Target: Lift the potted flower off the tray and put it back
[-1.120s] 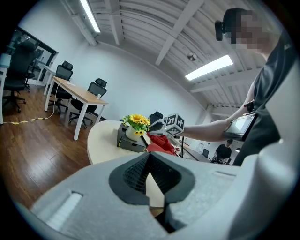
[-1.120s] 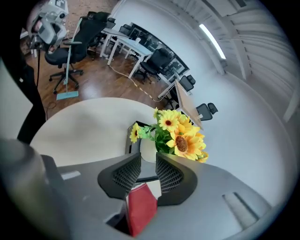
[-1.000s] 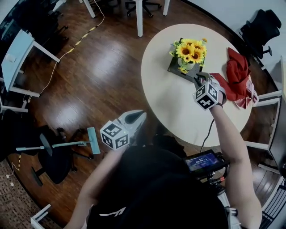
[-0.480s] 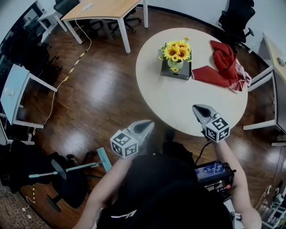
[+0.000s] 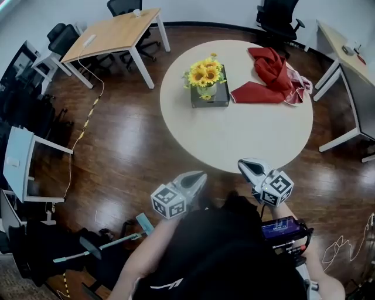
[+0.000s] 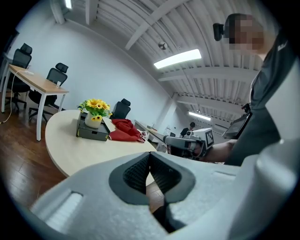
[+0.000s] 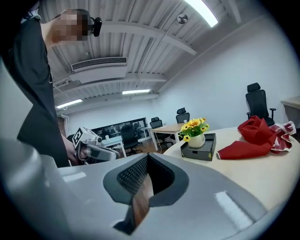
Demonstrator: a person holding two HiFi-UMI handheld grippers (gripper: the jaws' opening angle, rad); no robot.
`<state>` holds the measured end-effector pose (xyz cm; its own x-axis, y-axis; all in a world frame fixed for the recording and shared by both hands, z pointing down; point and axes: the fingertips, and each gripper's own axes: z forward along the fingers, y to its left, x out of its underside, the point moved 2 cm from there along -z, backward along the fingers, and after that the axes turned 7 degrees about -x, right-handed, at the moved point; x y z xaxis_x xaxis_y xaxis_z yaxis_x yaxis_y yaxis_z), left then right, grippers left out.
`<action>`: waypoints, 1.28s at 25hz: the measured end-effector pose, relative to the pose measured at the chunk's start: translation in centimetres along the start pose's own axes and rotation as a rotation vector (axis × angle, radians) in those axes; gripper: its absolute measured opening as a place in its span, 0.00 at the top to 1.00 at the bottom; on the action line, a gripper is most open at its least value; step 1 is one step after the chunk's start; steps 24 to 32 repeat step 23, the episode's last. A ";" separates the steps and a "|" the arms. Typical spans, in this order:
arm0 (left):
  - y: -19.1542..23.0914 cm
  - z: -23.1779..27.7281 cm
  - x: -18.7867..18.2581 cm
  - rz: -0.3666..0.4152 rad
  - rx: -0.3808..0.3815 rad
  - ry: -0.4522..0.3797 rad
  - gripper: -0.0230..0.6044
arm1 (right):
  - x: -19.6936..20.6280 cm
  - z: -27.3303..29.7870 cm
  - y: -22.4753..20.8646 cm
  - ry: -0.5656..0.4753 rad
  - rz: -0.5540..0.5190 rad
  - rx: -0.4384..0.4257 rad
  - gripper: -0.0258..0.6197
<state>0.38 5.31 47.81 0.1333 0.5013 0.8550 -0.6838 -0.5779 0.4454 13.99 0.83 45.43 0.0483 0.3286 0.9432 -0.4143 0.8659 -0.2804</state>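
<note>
The potted flower (image 5: 205, 75), yellow sunflowers in a white pot, stands on a dark tray (image 5: 218, 99) at the far left of the round table (image 5: 234, 135). Both grippers hover off the table's near edge, close to my body and well apart from the pot. My left gripper (image 5: 201, 174) is shut with nothing in it, and so is my right gripper (image 5: 241, 164). The left gripper view shows its shut pads (image 6: 150, 157) with the flower (image 6: 95, 107) far beyond. In the right gripper view the pads (image 7: 147, 158) meet, and the pot (image 7: 196, 139) sits on the tray (image 7: 199, 152).
A red cloth (image 5: 269, 73) lies on the table right of the tray. A wooden desk (image 5: 111, 35) and office chairs (image 5: 278, 14) stand behind. A pale blue table (image 5: 17, 164) is at the left, and another desk (image 5: 345, 53) at the right.
My right gripper has drawn back from beside the tray to the table's near edge, rolled over and shut. The left gripper shifted slightly. The flower stays on the tray.
</note>
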 end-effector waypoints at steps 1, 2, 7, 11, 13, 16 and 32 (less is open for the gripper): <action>-0.2 0.4 -0.1 0.002 0.005 0.003 0.96 | 0.0 -0.1 0.0 -0.002 0.005 0.001 0.96; -0.4 0.7 -0.2 0.002 0.010 0.006 0.96 | 0.0 -0.1 0.1 -0.003 0.010 0.004 0.96; -0.1 0.8 -0.8 0.002 0.012 -0.010 0.96 | -0.4 1.0 0.3 0.029 -0.013 0.003 0.96; -0.6 1.3 -0.9 0.004 0.002 -0.017 0.96 | -0.7 0.8 0.4 0.037 -0.026 -0.024 0.96; -1.0 1.7 -0.9 0.000 0.001 -0.015 0.96 | -0.9 0.5 0.3 0.039 -0.024 -0.030 0.96; -1.0 2.1 -1.1 -0.002 -0.009 -0.019 0.96 | -0.9 0.6 0.2 0.045 -0.026 -0.047 0.96; -2.1 3.8 -1.8 -0.002 -0.034 -0.013 0.96 | -1.4 -0.6 -1.3 0.053 -0.029 -0.083 0.96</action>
